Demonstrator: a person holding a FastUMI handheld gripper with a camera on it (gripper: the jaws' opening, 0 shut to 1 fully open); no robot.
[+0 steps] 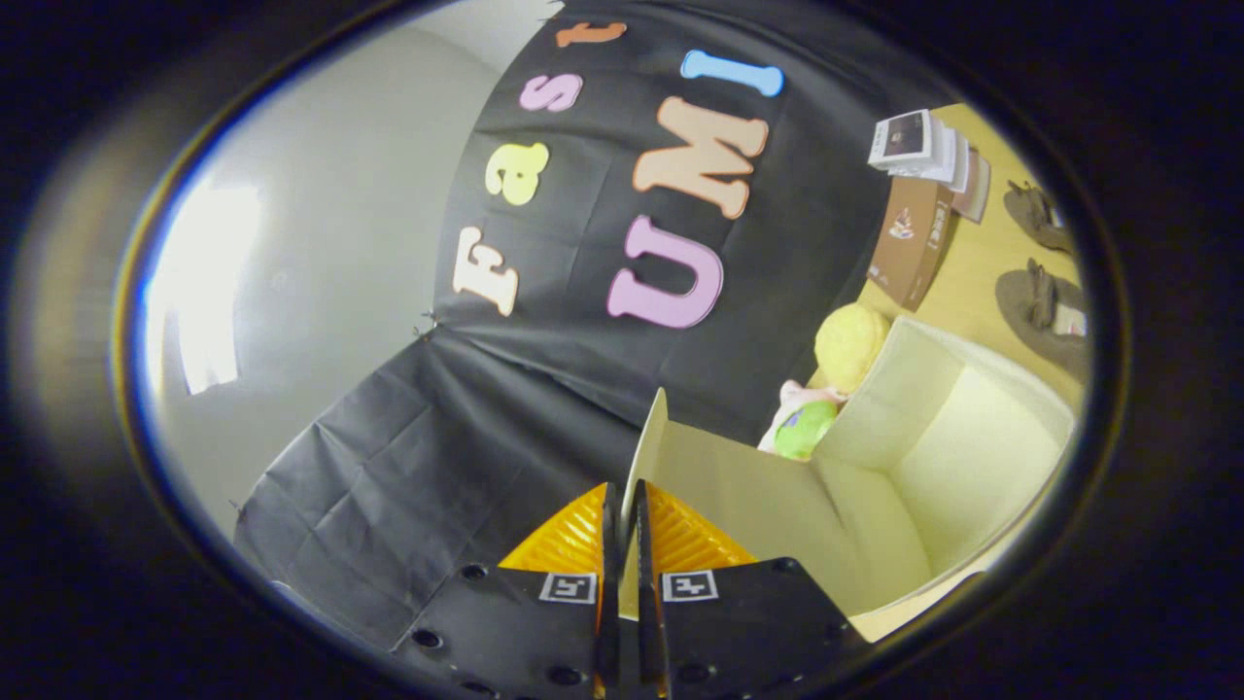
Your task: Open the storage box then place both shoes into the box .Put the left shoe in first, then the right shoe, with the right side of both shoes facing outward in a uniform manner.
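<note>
No legible txt; brown box [912,238] print too small.

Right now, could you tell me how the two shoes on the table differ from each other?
The nearer shoe lies close to the open storage box; the farther shoe lies beyond it, near the stacked books. The nearer one looks larger. Both are brown, low-cut, and rest on the table. The gripper is shut on the box's lid.

one storage box [933,457], its lid [739,486] raised with the gripper [622,506] clamped on its edge; two shoes [1045,306] [1035,214]; one brown carton [909,243]; one booklet stack [918,144]; two soft toys [848,342] [805,428].
</note>
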